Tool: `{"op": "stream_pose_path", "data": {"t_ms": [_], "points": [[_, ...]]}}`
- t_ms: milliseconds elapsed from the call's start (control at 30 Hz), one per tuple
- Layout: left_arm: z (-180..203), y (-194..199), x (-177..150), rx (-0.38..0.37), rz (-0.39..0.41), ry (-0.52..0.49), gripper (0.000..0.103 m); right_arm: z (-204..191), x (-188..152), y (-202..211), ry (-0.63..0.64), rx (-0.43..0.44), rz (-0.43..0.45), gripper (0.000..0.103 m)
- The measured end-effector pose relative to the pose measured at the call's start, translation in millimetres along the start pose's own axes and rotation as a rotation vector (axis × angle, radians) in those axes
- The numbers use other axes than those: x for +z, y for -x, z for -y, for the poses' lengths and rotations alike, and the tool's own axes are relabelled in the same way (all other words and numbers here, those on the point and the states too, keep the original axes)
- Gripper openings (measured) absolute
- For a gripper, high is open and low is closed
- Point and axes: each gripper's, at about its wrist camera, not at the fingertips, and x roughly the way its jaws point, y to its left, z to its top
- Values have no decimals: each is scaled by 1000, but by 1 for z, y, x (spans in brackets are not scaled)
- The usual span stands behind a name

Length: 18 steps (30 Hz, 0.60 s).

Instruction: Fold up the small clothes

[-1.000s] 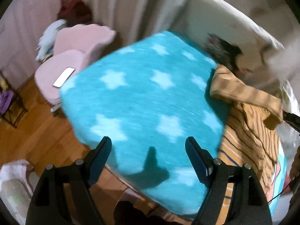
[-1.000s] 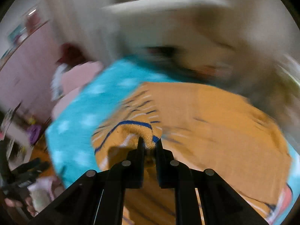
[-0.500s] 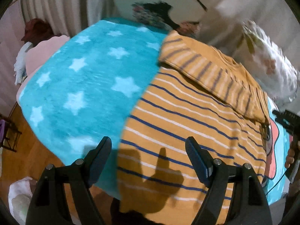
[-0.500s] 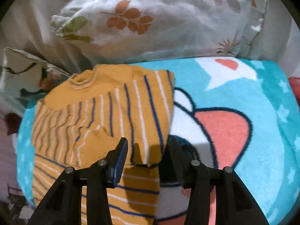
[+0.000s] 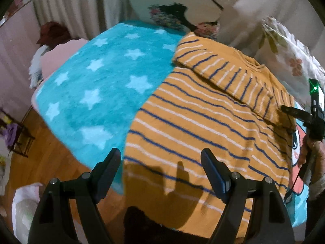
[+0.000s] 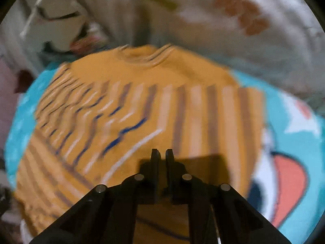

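Sweater (image 5: 193,134), orange with blue and white stripes: lies flat on the right half of the turquoise star blanket (image 5: 97,85) that covers the bed. Points its hem toward the near edge of the bed and its collar toward the far edge, close to the floral pillow (image 5: 290,61). Carries one sleeve (image 5: 233,75) folded slantwise across the chest, from the far shoulder down toward the right edge. Leaves the left half of the blanket bare, and covers part of a cartoon print (image 6: 288,183) near the right edge.

Left gripper (image 5: 160,158): hangs released above the hem at the near edge, pointing steeply down. Stands with jaws wide apart and nothing between them, one finger over the blanket just beside the sweater's left side, the other over the stripes. Casts a shadow on the cloth and touches nothing visible.

Right gripper (image 6: 161,152): clenched, jaws just drawn together with only a slit left. Shows no cloth caught between them, though the right wrist view is blurred. Hovers over the sweater's body near its right side. Appears in the left wrist view at the right edge of the bed, held in a hand (image 5: 316,156).

Beyond the bed's left edge: a pink chair (image 5: 56,59) and a wooden floor (image 5: 40,158).
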Motion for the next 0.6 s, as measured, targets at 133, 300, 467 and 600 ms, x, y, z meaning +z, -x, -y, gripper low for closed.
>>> {"op": "stream_pose_path", "data": {"t_ms": [133,300,467,600], "points": [[-7,2,-11,37,-27,-3,80,40,-5,8,-160,133,-12,16],[-5,2,-16,43,-39,-58,80,61,-35,39,-248,189,45,40],[-6,-7,-7,-43,-38,-103,80,73,-72,65,-331,141,30,41],[-4,-13,4,-147,-28,-169,80,72,-110,87,-407,80,-2,48]]}}
